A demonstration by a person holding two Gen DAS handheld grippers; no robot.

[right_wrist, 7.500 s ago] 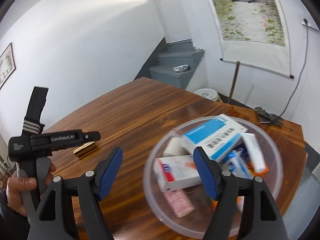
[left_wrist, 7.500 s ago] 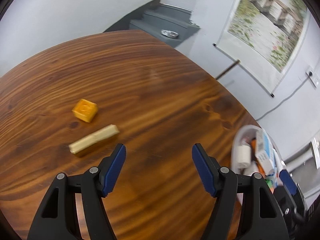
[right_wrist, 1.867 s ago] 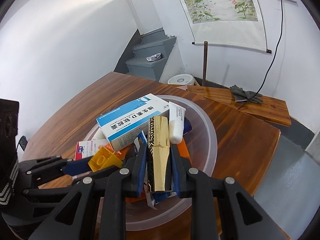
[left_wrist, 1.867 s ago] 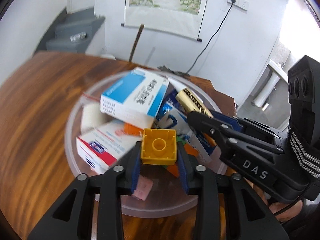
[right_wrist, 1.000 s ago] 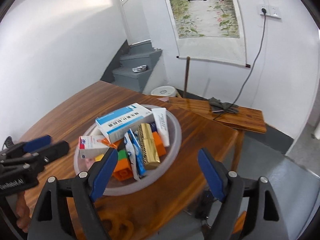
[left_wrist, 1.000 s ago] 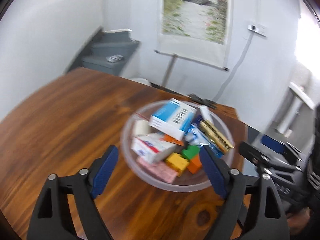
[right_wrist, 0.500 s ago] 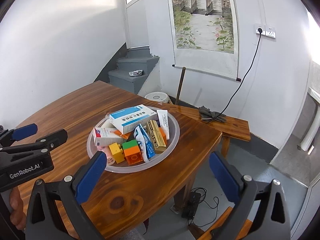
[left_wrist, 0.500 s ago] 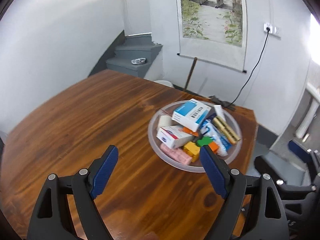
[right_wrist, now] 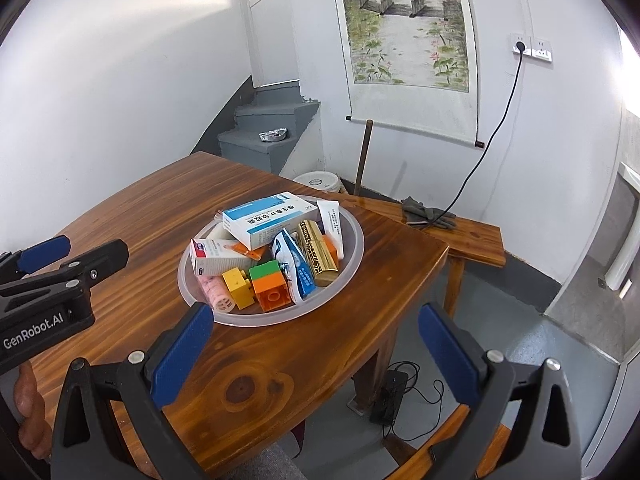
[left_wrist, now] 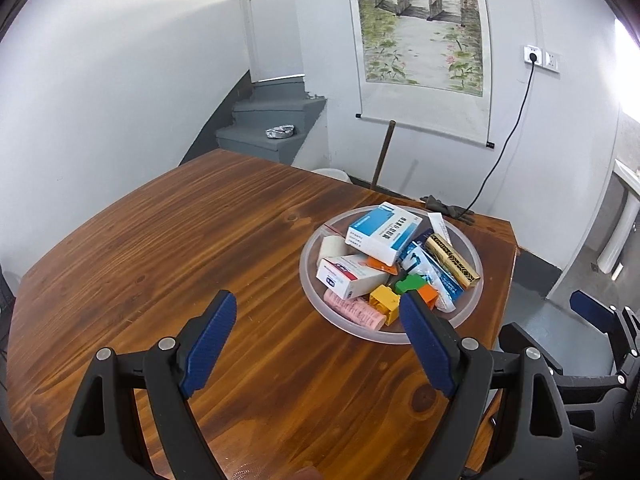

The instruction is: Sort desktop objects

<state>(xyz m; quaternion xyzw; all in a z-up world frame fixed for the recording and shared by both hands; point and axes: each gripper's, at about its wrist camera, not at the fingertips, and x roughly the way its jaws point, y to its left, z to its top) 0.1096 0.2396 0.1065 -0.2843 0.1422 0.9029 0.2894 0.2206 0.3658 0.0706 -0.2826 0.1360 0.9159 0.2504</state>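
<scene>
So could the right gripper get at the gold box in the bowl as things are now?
Probably yes. The right gripper stands open and empty, and the gold box lies on top of the pile in the bowl, with nothing over it.

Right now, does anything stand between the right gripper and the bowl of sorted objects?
Nothing visible does. The right gripper is open and empty, and only bare table lies between it and the clear bowl.
</scene>
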